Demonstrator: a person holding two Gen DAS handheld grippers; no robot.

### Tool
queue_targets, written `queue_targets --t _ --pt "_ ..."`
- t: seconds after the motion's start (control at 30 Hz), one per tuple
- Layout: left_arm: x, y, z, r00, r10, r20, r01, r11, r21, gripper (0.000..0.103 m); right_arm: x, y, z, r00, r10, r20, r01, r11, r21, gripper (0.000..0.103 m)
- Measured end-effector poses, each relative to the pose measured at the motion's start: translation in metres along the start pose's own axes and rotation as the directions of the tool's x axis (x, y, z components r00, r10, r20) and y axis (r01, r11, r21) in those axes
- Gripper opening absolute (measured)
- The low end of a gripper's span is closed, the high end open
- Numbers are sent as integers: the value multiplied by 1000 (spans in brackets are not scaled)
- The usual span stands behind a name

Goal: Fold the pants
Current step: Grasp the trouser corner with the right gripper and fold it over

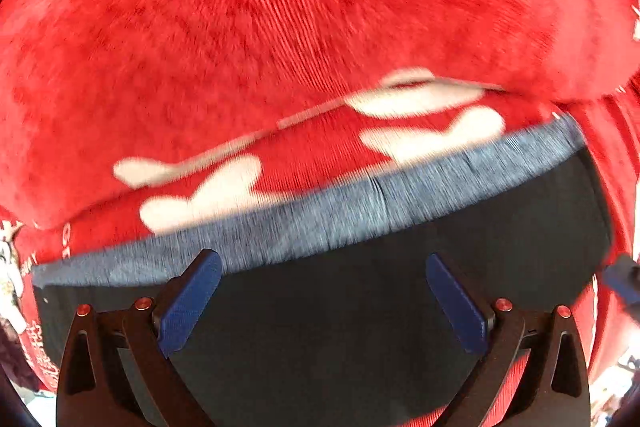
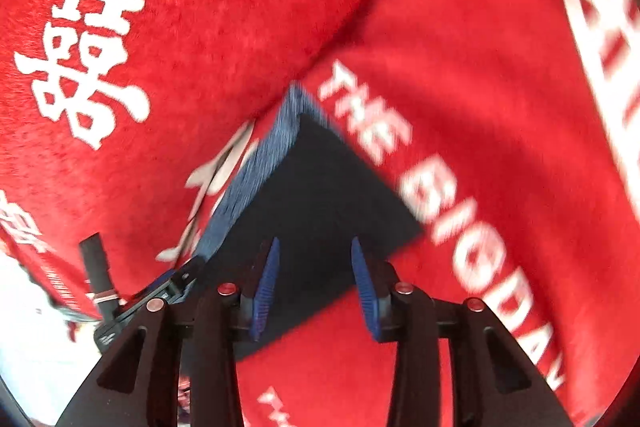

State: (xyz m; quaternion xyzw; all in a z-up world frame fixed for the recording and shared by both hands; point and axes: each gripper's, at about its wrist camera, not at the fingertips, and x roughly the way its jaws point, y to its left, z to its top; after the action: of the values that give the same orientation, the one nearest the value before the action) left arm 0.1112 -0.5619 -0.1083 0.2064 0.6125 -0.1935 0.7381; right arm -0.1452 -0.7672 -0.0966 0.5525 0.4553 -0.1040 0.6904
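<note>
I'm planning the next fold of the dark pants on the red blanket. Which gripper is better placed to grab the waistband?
Probably left. The left gripper hangs open over the pants beside the waistband. The right gripper sits nearer a corner.

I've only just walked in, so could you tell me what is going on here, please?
A person is folding dark pants with a grey-blue waistband, laid on a red printed blanket. The left tongs hang wide open right over the dark cloth, gripping nothing. The right tongs hover over a corner of the pants, pads apart with nothing pinched.
</note>
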Motion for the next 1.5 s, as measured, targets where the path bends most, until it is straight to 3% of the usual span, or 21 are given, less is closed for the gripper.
queue_targets --t 0.17,0.2,0.37,0.43,0.47,0.5,0.53,0.57,0.67,0.77,0.87,0.93,1.03,1.2,1.33,1.4,1.5 --pt "20 -8 -29 997 -23 -70 23 1000 -9 103 10 -34 -37 995 98 3 -97 984 150 42" --pt "21 -5 -31 998 -41 -51 39 998 -42 103 13 -40 -41 992 125 25 -127 977 173 42" --pt "20 -17 -31 999 -41 -32 40 999 -31 103 18 -47 -26 967 203 155 -230 956 183 44" --pt "14 -30 -33 997 -60 -49 59 998 -29 93 23 -46 -18 957 233 171 -264 945 191 44" --pt "8 -30 -24 997 -65 -46 63 998 -27 79 27 -45 -15 954 249 166 -280 938 204 43" --pt "-3 -26 -17 998 -50 -27 50 998 -25 70 28 -46 -10 952 265 152 -295 929 225 32" --pt "-14 -19 -13 999 -47 -1 47 998 -31 70 29 -46 -9 951 278 138 -305 920 245 18" --pt "-18 -19 -6 999 -41 22 42 998 -45 70 31 -42 -7 947 294 132 -319 917 240 13" --pt "-17 -22 20 998 -28 65 34 995 -91 70 31 -19 -12 950 291 114 -305 942 139 13" --pt "14 -44 39 999 -37 19 38 995 -88 70 18 2 -14 941 322 105 -329 942 64 13" --pt "18 -61 42 996 9 86 -5 999 -53 70 15 28 -16 942 327 77 -326 945 -24 13" --pt "16 -57 47 997 -33 66 38 997 -70 70 18 43 -14 945 320 64 -316 947 -62 13" --pt "9 -41 56 995 -87 38 91 991 -96 70 24 68 -14 950 309 43 -301 944 -131 13" --pt "-23 -8 48 991 -88 99 97 991 -97 70 15 119 -32 969 246 11 -230 920 -316 13" --pt "-43 27 23 992 -74 100 84 991 -107 71 19 167 -57 985 172 11 -149 879 -454 13" --pt "-45 60 9 994 -60 92 71 990 -120 83 27 195 -78 993 115 21 -87 845 -528 13" --pt "-47 109 -22 998 -37 53 45 985 -166 83 56 231 -114 999 39 24 -16 796 -605 14"
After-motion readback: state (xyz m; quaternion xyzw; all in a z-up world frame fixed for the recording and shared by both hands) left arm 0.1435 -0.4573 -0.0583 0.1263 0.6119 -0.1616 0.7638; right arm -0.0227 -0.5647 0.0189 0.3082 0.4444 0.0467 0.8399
